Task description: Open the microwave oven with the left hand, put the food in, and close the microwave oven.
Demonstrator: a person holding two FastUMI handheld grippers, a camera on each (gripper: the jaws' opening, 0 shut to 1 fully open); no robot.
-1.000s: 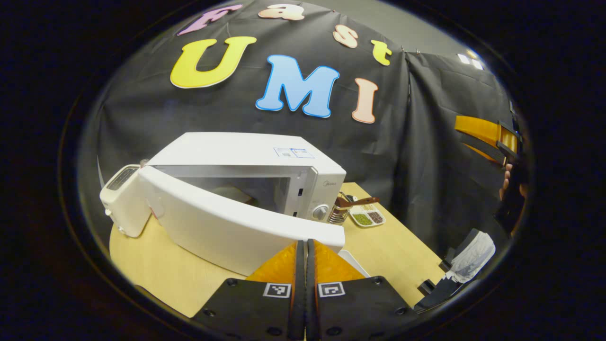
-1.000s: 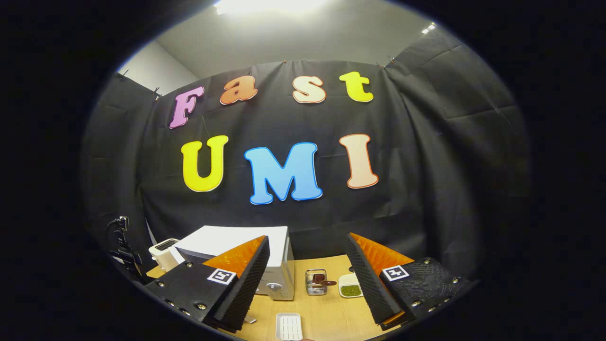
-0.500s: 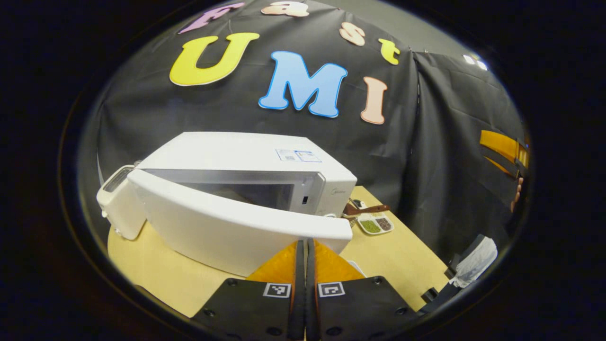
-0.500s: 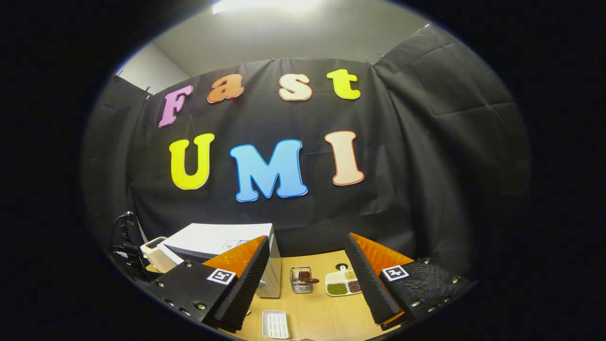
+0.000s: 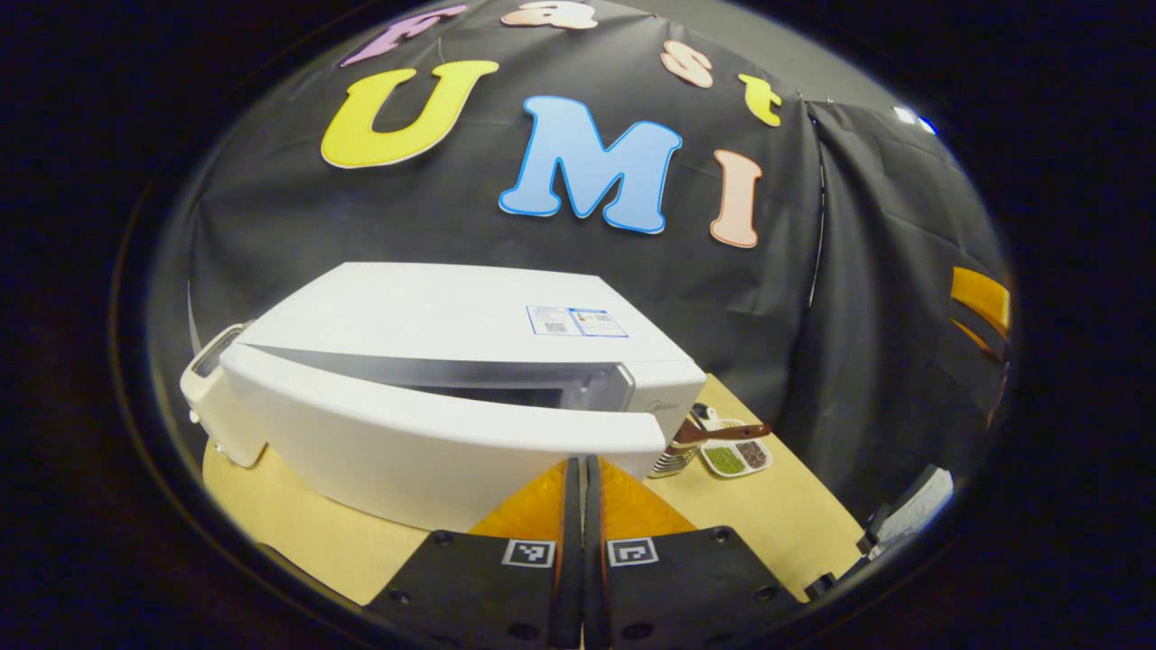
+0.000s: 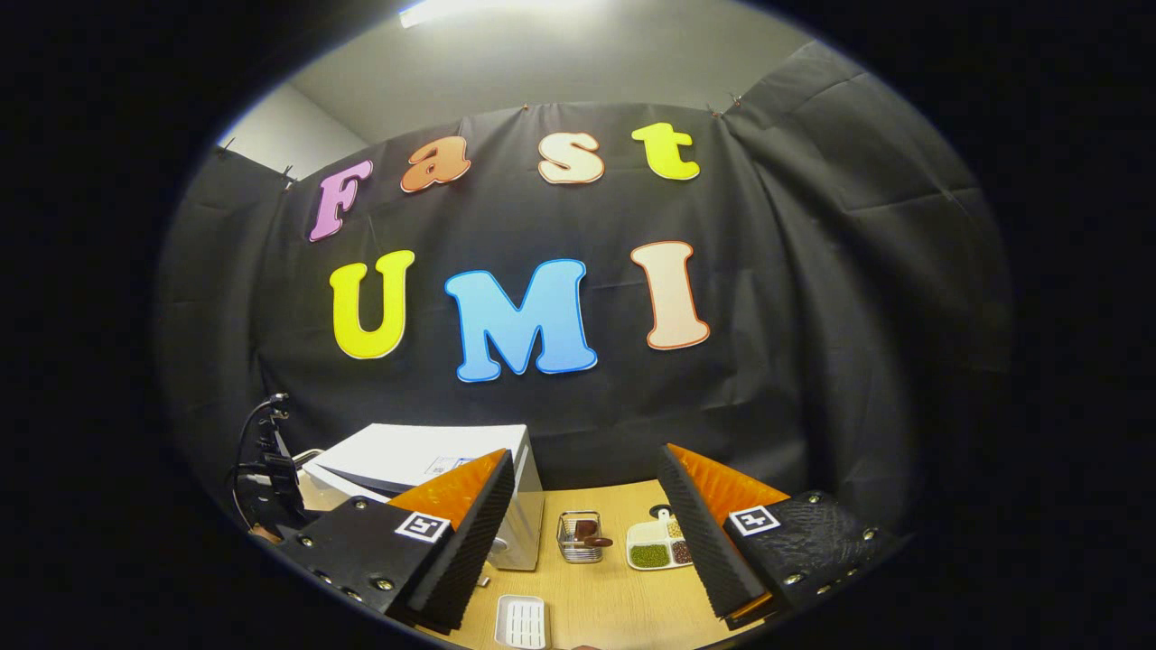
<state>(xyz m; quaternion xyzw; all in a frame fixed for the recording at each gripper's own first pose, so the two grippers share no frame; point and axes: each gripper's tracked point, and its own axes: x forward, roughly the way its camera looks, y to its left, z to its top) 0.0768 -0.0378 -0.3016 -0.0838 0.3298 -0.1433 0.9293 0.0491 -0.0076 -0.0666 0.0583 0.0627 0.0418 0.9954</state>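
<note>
looking down the left gripper [image 5: 582, 469], its two fingers are pressed flat together with nothing between them, tips right up against the free edge of the microwave door [image 5: 424, 442]. can't tell if they actually touch it, the door edge hides the tips. the door is nearly closed, just a thin wedge of gap along the top front, and the inside of the microwave [image 5: 452, 316] is too dark to make out, so whether the food is in there i can't say. a white toaster [image 5: 203, 384] peeks out behind the door's hinge end, mostly hidden. past the microwave's right side, toward the far edge of the table [image 5: 768, 515], sits a divided dish [image 5: 736, 456] with a brown-handled thing over it, partly cut off by the microwave corner.

over in the right gripper view, the right gripper [image 6: 582, 524] is spread wide, holding nothing, up above the table. between its fingers: a small white tray [image 6: 522, 621] at the near edge, clipped at the bottom, then a wire basket [image 6: 580, 537] and the dish farther back. a cabled clamp stand [image 6: 266, 451] stands off the table's left edge.
</note>
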